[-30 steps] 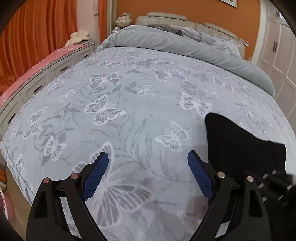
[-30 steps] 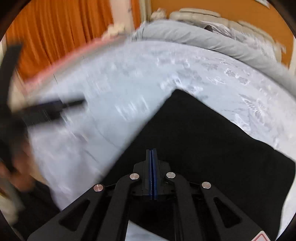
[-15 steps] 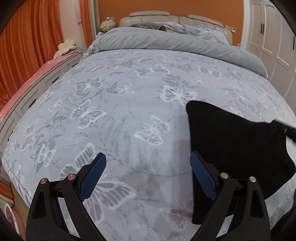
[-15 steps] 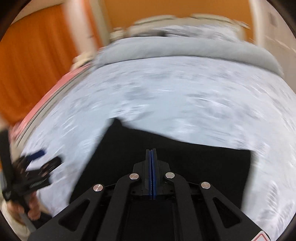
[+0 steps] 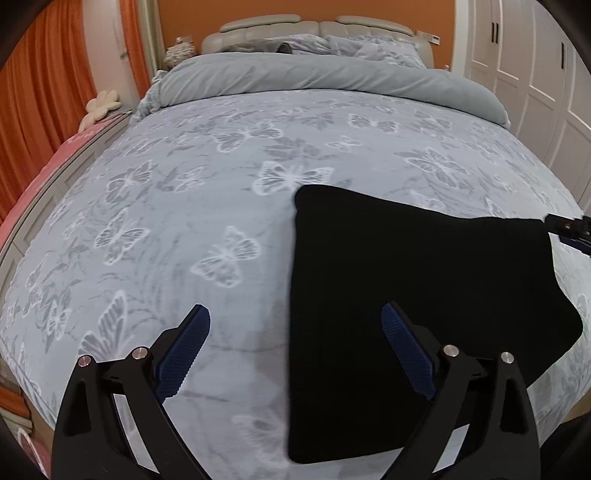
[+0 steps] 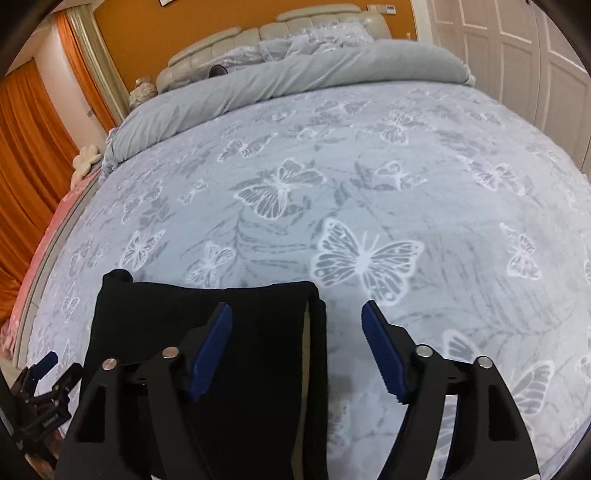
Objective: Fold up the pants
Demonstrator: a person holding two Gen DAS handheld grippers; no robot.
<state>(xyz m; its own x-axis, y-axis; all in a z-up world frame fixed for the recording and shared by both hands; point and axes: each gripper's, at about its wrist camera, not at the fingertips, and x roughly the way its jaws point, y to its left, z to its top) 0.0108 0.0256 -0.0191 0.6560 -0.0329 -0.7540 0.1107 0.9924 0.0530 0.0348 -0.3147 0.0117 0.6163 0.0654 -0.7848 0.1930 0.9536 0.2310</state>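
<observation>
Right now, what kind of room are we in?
It looks like a bedroom. There's a big bed with a butterfly bedspread, a padded headboard with pillows against it, and white closet doors beside it.

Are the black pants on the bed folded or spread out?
Folded. The black pants lie as a compact rectangle on the butterfly bedspread, with no separate legs showing and a layered edge on the right.

Matt black cloth pants [image 5: 406, 280]; soft butterfly-print fleece bedspread [image 5: 184, 206].
</observation>
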